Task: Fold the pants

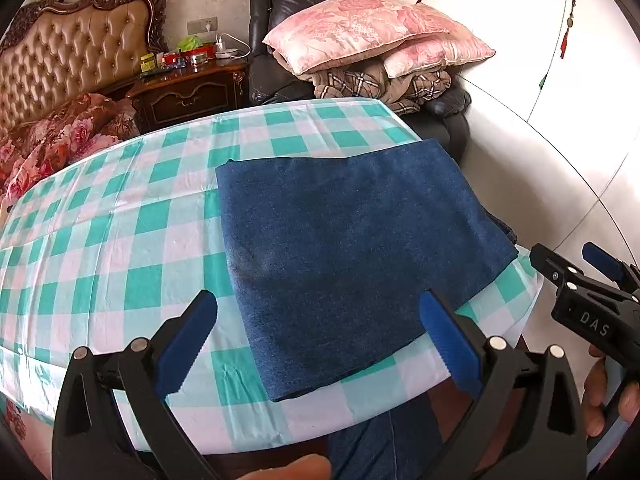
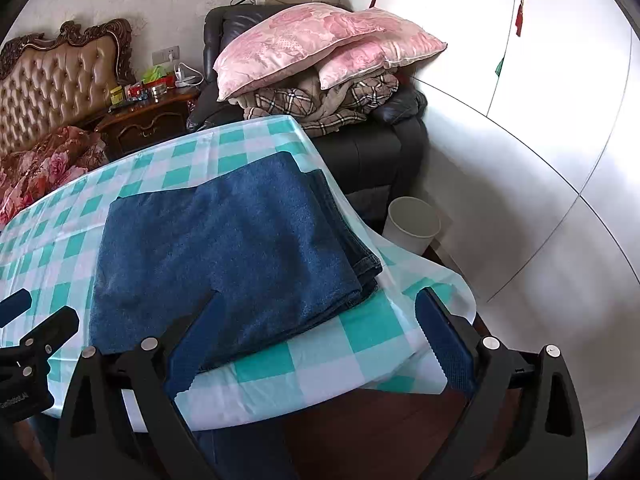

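The blue denim pants (image 1: pixel 352 248) lie folded into a flat rectangle on the green-and-white checked table (image 1: pixel 100 240), near its right end. My left gripper (image 1: pixel 320 320) hovers above the near edge of the pants, wide open, nothing between its blue pads (image 1: pixel 188 340). In the right wrist view the folded pants (image 2: pixel 224 256) show stacked layers at their right edge. My right gripper (image 2: pixel 316 320) is also held above the near edge, wide open and empty. The right gripper (image 1: pixel 576 280) appears at the right of the left wrist view, the left gripper (image 2: pixel 24 320) at the left of the right wrist view.
A black armchair (image 2: pixel 360 148) piled with pink pillows (image 2: pixel 304 40) and a plaid blanket stands behind the table. A white bin (image 2: pixel 412 224) sits on the floor at the table's right end. A bed and wooden nightstand (image 1: pixel 188 92) are at the back left.
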Tool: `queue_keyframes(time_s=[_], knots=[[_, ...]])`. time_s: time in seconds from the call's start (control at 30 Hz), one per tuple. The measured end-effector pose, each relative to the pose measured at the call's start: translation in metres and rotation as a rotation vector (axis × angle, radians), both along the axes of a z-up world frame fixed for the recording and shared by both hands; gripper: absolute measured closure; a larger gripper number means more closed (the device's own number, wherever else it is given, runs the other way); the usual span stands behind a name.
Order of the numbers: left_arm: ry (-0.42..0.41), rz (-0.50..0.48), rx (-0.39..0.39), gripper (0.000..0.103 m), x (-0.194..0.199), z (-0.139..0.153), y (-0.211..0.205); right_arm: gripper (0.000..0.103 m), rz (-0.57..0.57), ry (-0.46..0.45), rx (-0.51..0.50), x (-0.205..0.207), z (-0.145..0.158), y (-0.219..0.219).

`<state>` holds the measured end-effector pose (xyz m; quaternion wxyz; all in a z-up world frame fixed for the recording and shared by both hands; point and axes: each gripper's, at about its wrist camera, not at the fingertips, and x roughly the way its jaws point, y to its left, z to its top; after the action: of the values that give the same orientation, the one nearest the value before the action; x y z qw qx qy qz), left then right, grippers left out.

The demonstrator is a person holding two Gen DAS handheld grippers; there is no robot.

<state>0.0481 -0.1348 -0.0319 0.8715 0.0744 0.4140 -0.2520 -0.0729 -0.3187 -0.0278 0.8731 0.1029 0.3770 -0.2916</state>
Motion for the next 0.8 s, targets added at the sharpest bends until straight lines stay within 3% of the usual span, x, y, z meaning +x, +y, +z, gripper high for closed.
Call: queue_keyframes(time_s=[0.8], knots=[[-0.004,-0.012,0.003,0.002,0.0014,-0.0019,-0.0002,0.011,0.000,0.001,0.003,-0.0008,-0.0025,-0.0019]])
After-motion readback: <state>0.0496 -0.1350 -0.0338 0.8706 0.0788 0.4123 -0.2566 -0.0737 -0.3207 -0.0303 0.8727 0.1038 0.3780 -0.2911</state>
